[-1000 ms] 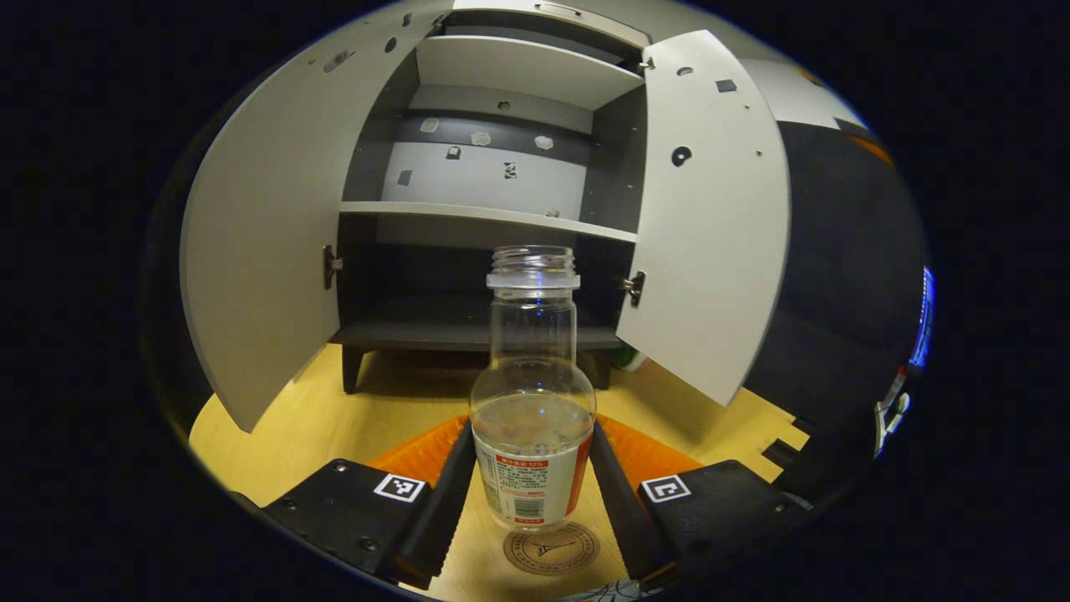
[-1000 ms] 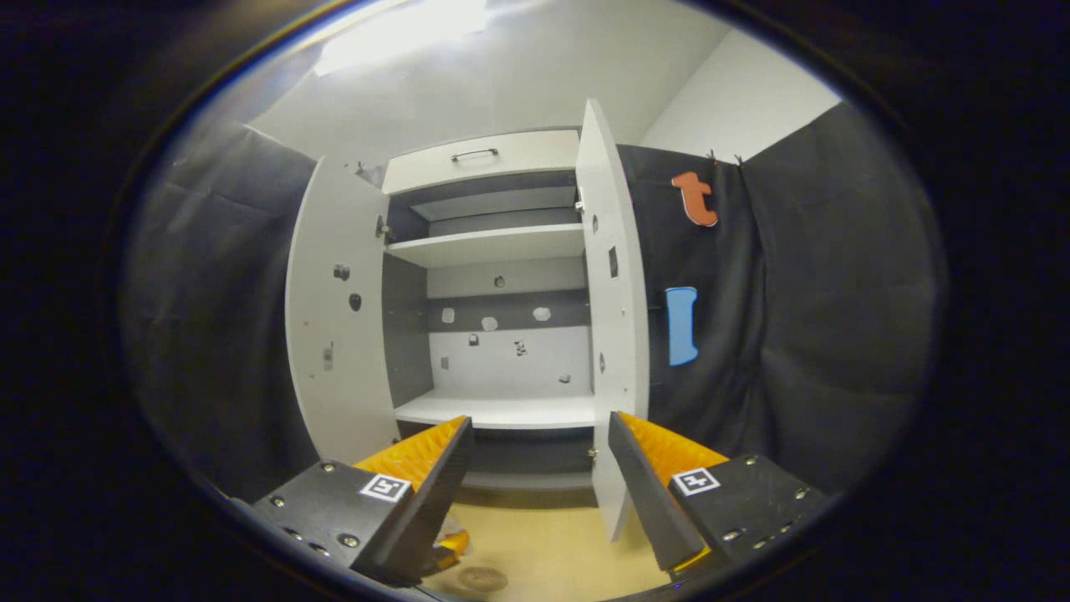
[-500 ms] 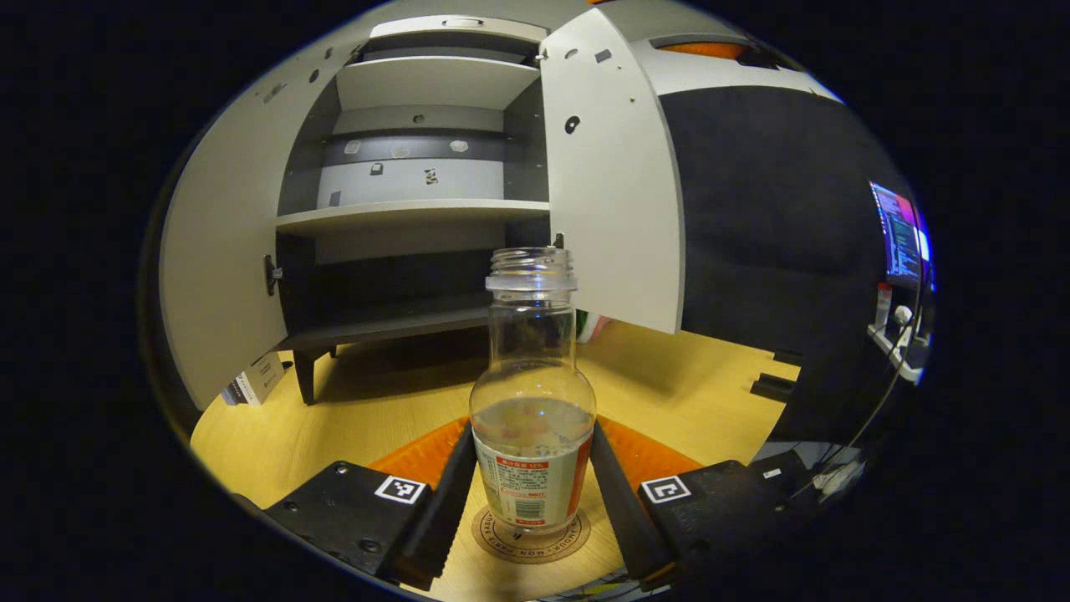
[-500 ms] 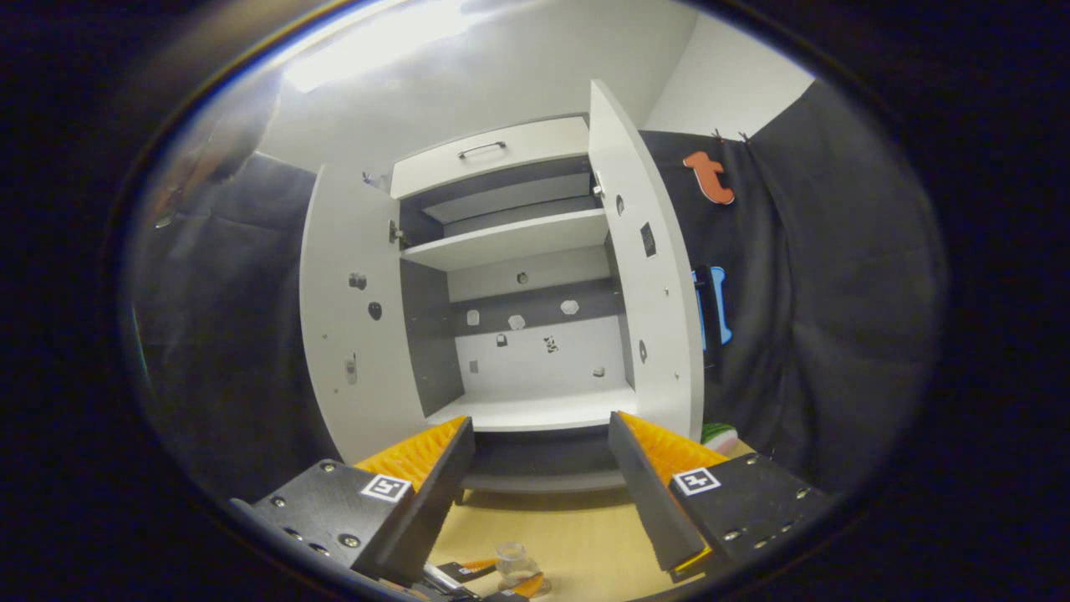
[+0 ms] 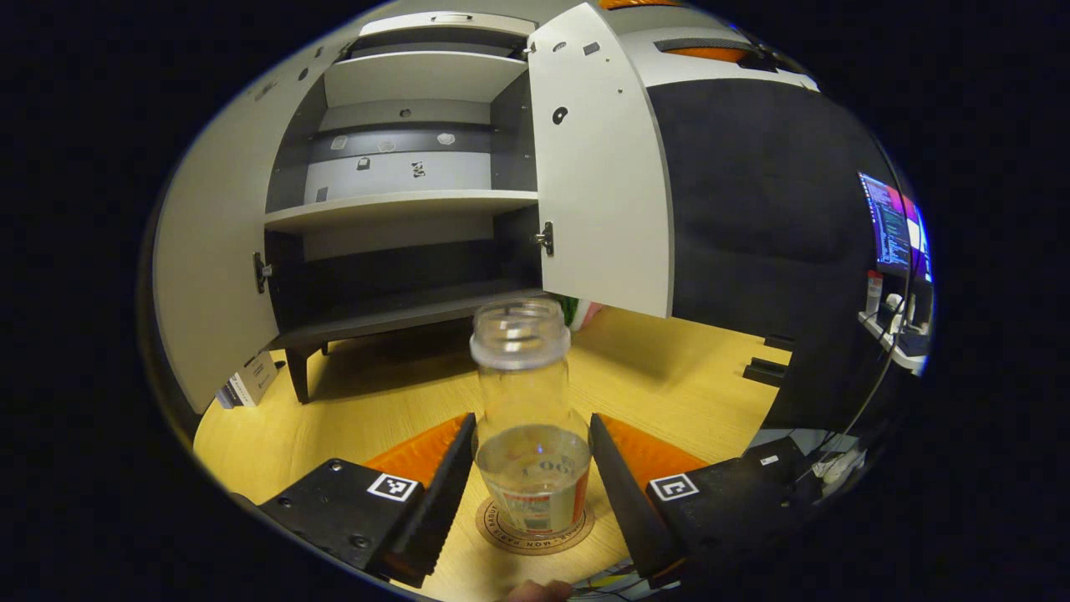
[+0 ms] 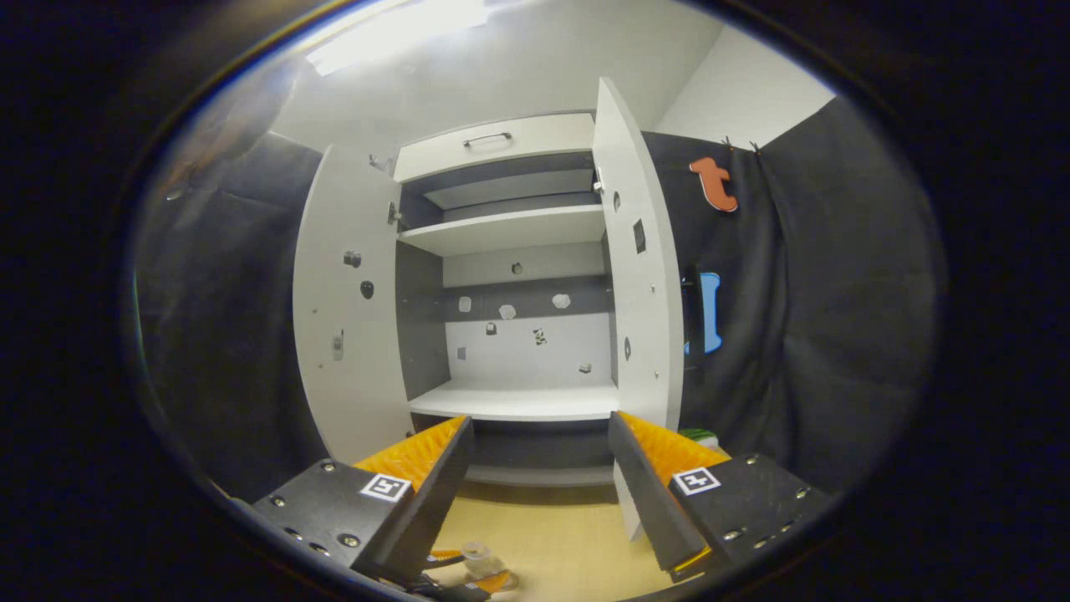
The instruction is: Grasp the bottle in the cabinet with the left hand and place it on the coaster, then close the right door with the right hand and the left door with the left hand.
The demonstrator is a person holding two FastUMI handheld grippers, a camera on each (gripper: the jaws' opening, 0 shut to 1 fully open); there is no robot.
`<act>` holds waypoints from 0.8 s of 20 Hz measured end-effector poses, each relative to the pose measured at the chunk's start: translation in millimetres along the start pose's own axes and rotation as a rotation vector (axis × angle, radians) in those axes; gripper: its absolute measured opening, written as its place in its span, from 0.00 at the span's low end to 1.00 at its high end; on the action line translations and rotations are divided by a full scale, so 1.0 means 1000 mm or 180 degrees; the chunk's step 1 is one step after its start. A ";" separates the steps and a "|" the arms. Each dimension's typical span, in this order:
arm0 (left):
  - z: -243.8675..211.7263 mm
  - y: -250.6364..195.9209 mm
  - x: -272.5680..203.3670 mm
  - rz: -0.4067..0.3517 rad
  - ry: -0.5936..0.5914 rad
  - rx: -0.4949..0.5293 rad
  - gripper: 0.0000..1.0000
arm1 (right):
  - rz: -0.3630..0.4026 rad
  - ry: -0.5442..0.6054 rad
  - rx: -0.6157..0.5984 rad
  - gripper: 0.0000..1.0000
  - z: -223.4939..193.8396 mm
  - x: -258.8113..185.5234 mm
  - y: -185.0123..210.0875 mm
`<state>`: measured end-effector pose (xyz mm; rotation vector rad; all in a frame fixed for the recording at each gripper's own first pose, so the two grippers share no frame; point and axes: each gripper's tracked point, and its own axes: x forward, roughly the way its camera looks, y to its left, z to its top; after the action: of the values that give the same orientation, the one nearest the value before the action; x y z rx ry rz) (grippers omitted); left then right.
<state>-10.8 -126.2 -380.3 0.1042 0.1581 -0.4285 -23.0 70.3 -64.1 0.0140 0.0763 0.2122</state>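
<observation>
A clear bottle (image 5: 528,435) with a little liquid and no cap stands upright on the round brown coaster (image 5: 535,535) on the wooden table. My left gripper (image 5: 532,422) straddles its lower body; the fingers (image 5: 443,493) sit close beside it with thin gaps, so the gripper is open. The grey cabinet (image 5: 401,201) stands behind with its left door (image 5: 209,276) and right door (image 5: 598,167) both swung open. My right gripper (image 6: 539,468) hangs open and holds nothing, facing the cabinet (image 6: 518,334), below the right door (image 6: 639,276). The bottle (image 6: 476,556) shows small at the bottom.
A green and red object (image 5: 577,309) lies on the table behind the right door. A small box (image 5: 247,385) sits by the cabinet's left leg. A lit monitor (image 5: 890,226) and a shelf are at the far right. A fingertip (image 5: 535,592) shows at the bottom edge.
The bottle came down onto the coaster and now sits lower between my left fingers, which have loosened off it. The right gripper's view shifted slightly toward the right door.
</observation>
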 end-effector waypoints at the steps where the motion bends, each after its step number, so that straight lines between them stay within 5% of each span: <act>1: 0.012 0.001 -0.003 -0.0006 -0.0041 0.0048 0.87 | 0.0106 -0.0019 -0.0035 0.98 0.003 -0.004 0.003; 3: 0.032 0.002 -0.013 -0.0018 -0.0068 0.0078 0.88 | 0.0149 -0.0044 -0.0043 0.98 0.011 -0.008 -0.002; 12: 0.180 0.004 -0.070 -0.0038 -0.0426 -0.0009 0.88 | -0.0416 -0.0130 -0.0095 0.98 0.035 -0.015 -0.099; 16: 0.244 0.031 -0.092 0.0324 -0.0545 -0.0063 0.92 | -0.0716 -0.0105 -0.0173 0.98 0.048 -0.001 -0.161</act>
<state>-48.9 -93.9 -122.5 0.0553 -0.0114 -0.3325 13.1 -88.0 -19.7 -0.0453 0.0388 -0.0109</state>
